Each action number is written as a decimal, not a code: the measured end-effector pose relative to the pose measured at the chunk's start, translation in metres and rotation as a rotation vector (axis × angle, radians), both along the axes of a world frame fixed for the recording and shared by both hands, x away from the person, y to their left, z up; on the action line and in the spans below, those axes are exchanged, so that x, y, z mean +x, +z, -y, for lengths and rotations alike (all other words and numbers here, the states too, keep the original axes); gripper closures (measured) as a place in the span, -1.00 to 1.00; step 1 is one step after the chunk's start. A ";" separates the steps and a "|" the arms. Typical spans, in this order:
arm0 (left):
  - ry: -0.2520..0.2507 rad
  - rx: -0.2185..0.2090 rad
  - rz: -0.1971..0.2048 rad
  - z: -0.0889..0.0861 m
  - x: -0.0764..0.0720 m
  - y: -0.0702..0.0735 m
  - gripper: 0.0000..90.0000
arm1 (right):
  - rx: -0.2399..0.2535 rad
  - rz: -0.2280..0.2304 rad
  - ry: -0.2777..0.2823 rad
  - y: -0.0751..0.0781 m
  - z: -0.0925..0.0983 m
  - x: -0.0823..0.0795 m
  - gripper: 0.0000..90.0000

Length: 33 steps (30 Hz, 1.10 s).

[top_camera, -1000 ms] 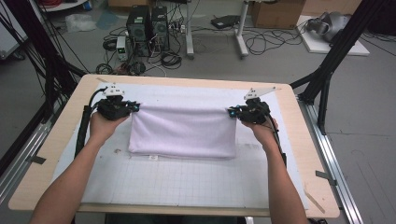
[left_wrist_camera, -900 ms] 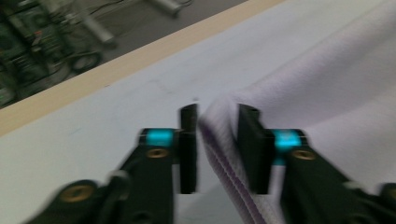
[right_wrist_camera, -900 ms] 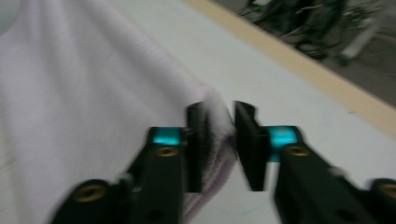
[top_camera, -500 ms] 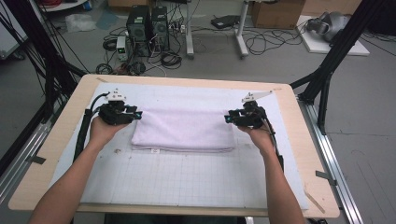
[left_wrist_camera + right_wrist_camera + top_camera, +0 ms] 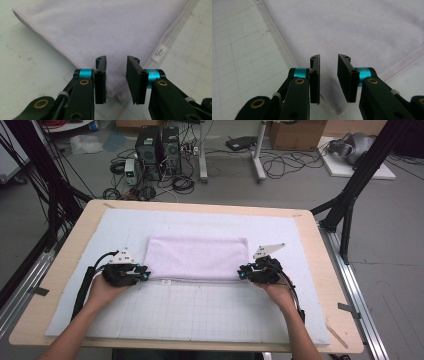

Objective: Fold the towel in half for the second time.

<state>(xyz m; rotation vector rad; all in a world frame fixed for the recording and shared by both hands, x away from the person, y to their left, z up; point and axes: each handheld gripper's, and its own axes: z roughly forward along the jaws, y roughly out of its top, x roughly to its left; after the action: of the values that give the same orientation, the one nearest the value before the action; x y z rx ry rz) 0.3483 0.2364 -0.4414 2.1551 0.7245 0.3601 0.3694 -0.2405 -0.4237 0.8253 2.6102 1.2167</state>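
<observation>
Both tools (image 5: 145, 274) (image 5: 240, 274) closing w/ towel (image 5: 197, 257) corners between jaws, ungripped.

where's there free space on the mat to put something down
Free: the gridded mat strip between the towel's near edge and the table's front edge, and the strip beyond the towel. Crowded: both near towel corners, where the left gripper and right gripper sit.

A wooden table (image 5: 60, 285) carries a pale gridded mat (image 5: 200, 312) — on it, a folded lilac towel (image 5: 197, 257).
</observation>
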 end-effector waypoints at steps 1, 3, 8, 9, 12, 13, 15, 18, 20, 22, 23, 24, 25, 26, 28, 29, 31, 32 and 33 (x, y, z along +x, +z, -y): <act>0.003 -0.008 0.005 -0.001 -0.001 -0.001 0.55 | -0.001 -0.007 -0.004 -0.003 0.001 -0.001 0.60; 0.002 0.004 0.012 0.000 -0.002 0.000 0.55 | -0.005 -0.018 -0.010 -0.009 0.003 -0.004 0.61; 0.017 -0.011 0.007 -0.002 -0.003 0.003 0.47 | 0.019 -0.007 -0.031 -0.015 0.007 -0.009 0.54; 0.025 -0.045 -0.005 -0.005 -0.003 0.004 0.42 | 0.020 -0.001 -0.032 -0.013 0.007 -0.010 0.52; 0.042 -0.088 -0.004 -0.010 -0.005 0.011 0.28 | 0.034 0.029 -0.036 -0.009 0.006 -0.013 0.40; 0.048 -0.103 0.000 -0.011 -0.007 0.013 0.24 | 0.044 0.029 -0.034 -0.007 0.006 -0.015 0.37; 0.059 -0.121 0.008 -0.014 -0.010 0.018 0.16 | 0.053 0.046 -0.040 -0.004 0.006 -0.017 0.25; 0.077 -0.152 0.012 -0.016 -0.016 0.022 0.03 | 0.069 0.068 -0.053 0.001 0.006 -0.023 0.07; 0.080 -0.154 0.014 -0.016 -0.020 0.024 -0.05 | 0.080 0.082 -0.058 0.005 0.007 -0.027 -0.02; 0.076 -0.145 0.015 -0.016 -0.025 0.024 -0.07 | 0.093 0.092 -0.068 0.009 0.008 -0.031 -0.12; 0.077 -0.141 0.020 -0.016 -0.028 0.025 -0.10 | 0.097 0.096 -0.074 0.010 0.009 -0.033 -0.16; 0.074 -0.135 0.023 -0.017 -0.031 0.025 -0.13 | 0.105 0.100 -0.075 0.012 0.010 -0.035 -0.20; 0.074 -0.133 0.028 -0.017 -0.034 0.026 -0.15 | 0.112 0.123 -0.083 0.012 0.011 -0.038 -0.21; 0.074 -0.132 0.030 -0.018 -0.036 0.026 -0.16 | 0.123 0.132 -0.088 0.012 0.012 -0.042 -0.23; 0.077 -0.125 0.033 -0.019 -0.040 0.027 -0.20 | 0.123 0.135 -0.101 0.012 0.015 -0.045 -0.30; 0.079 -0.123 0.035 -0.019 -0.042 0.028 -0.22 | 0.127 0.137 -0.104 0.013 0.016 -0.047 -0.32; 0.083 -0.125 0.042 -0.021 -0.047 0.028 -0.24 | 0.130 0.144 -0.110 0.014 0.018 -0.050 -0.34; 0.087 -0.126 0.043 -0.022 -0.049 0.028 -0.26 | 0.131 0.149 -0.113 0.014 0.019 -0.053 -0.36; 0.089 -0.124 0.048 -0.023 -0.051 0.028 -0.29 | 0.132 0.150 -0.118 0.015 0.020 -0.055 -0.38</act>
<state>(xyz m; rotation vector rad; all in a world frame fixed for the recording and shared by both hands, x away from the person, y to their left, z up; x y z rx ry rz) 0.2970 0.2598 -0.4134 1.9965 0.7964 0.4013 0.3148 -0.2607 -0.4090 0.8616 2.3502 1.3721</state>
